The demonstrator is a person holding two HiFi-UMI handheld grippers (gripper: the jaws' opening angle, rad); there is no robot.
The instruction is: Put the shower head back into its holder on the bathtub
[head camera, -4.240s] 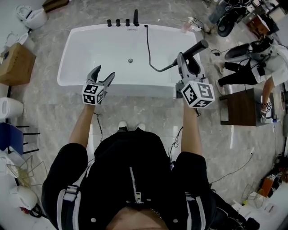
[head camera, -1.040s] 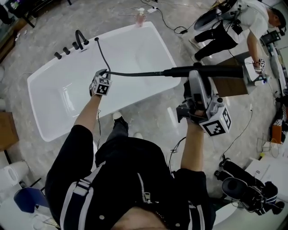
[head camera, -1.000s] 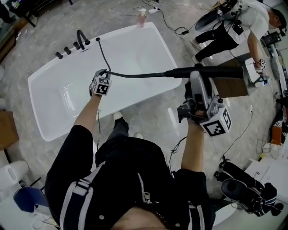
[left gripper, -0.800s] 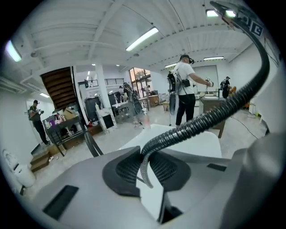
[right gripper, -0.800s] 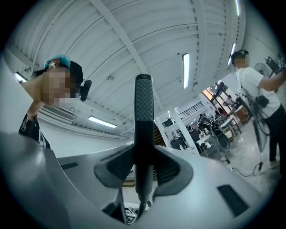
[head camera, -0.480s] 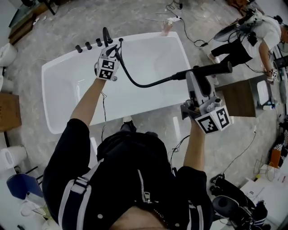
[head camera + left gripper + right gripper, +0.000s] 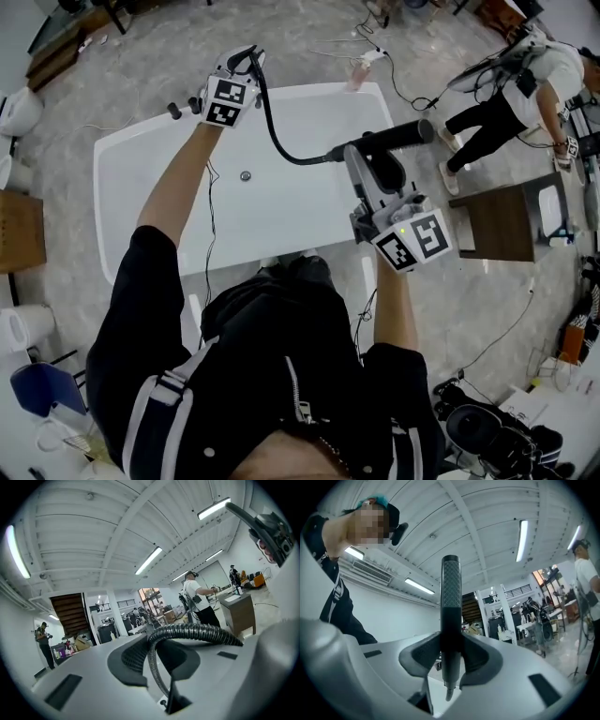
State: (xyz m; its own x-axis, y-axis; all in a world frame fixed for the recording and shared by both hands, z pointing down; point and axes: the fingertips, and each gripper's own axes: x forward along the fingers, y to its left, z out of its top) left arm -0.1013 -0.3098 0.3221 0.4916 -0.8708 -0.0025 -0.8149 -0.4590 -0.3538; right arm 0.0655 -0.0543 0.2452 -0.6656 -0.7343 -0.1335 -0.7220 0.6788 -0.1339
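Right, head view first. My right gripper (image 7: pixel 362 157) is clamped on the black shower head (image 7: pixel 398 137), held above the right end of the bathtub (image 7: pixel 111 202). Its long axis runs roughly along the tub's length. The hose end faces the taps (image 7: pixel 174 110) and the other end points out past the right rim. My left gripper (image 7: pixel 246 58) is up at the far rim, just beside the taps, closed round the hose (image 7: pixel 274 141), which bows from there to the wand. I can't pick out the holder. I'd guess it sits on that far rim by the taps, partly behind my left gripper. If so, the head must travel toward the far-left corner and probably swing round. My left gripper is nearer that spot, but my right one carries the head. The basin below is bare and gives room. A wooden side table (image 7: pixel 497 220) stands off the tub's right end.

Left gripper view: the jaws stand nearly together, with the ribbed hose pinched between the pads and curling away to the right.

Right gripper view: both pads press on the wand's shaft, which rises straight up between them.
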